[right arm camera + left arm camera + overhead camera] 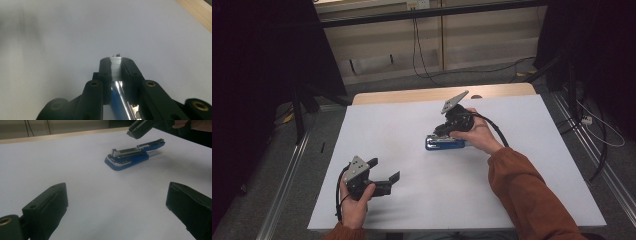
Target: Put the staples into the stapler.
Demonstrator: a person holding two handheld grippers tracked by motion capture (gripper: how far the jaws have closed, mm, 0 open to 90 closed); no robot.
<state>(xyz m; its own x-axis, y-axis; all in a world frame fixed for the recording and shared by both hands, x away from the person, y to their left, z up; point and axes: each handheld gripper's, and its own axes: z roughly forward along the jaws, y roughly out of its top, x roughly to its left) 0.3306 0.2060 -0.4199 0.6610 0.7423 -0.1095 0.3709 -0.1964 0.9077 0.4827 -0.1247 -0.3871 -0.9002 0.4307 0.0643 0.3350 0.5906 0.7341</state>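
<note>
Up close, staple strip inside right gripper.

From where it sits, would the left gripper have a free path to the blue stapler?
Probably yes: bare white table lies between the open left gripper and the blue stapler.

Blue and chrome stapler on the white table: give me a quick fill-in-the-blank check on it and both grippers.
1. The blue and chrome stapler lies on the ____ table top.
2. The left gripper has its jaws ____, with nothing between them.
3. The right gripper is ____ on a ridged silver strip of staples.
Missing words: white; open; shut.
</note>
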